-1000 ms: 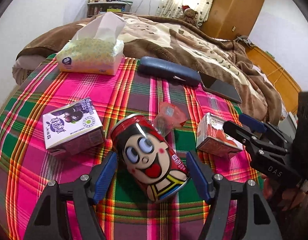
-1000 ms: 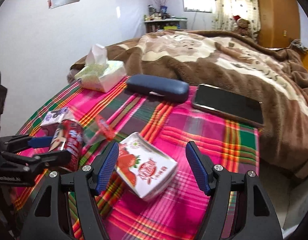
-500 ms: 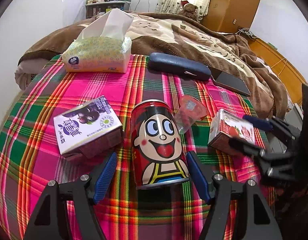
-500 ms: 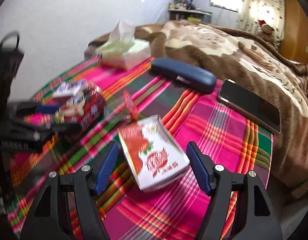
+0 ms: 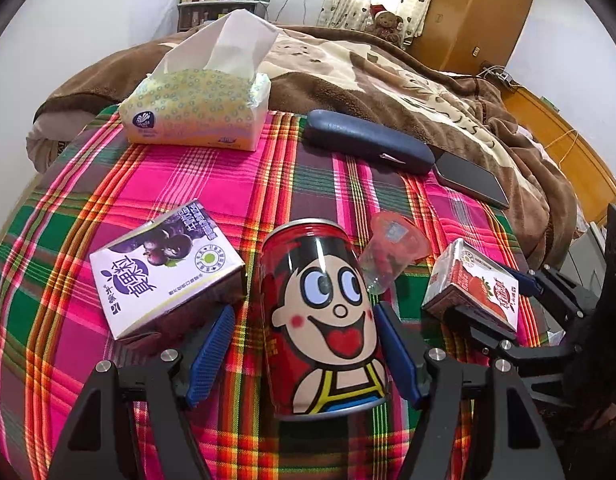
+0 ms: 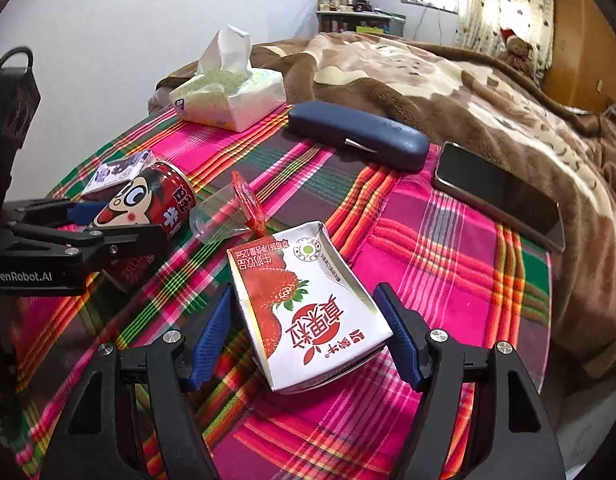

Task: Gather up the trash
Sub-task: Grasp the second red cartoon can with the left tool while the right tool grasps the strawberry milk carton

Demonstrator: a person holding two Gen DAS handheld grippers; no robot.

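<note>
- Can [image 5: 322, 320], red with a cartoon face, lies on the plaid cloth [image 5: 212, 184] between the fingers of the left gripper [image 5: 304, 354]; a gap shows at each pad, so that claw is released, not yet pinching.
- Strawberry carton [image 6: 308, 308] lies right of the can, between the spread fingers of the right gripper [image 6: 304, 332]; no pad visibly presses it, so this claw is released too.
- Other trash: a purple carton [image 5: 164, 272] just left of the can, and a clear jelly cup [image 5: 392, 252] just beyond the can on its right, close to touching.
- To do the step well, I would centre each pair of pads on the item's flanks and close evenly. The can is round and may roll; the strawberry carton looks dented and will likely crush, so a gentle squeeze is better.
- Room is tight: the left finger sits close beside the purple carton, the right one near the cup, and the two grippers stand near each other right of the can. Lifting straight up seems safest.
- Beyond the can, a tissue pack [image 5: 196, 114], blue case [image 5: 368, 146] and phone [image 5: 470, 180] lie well apart from the trash.
</note>
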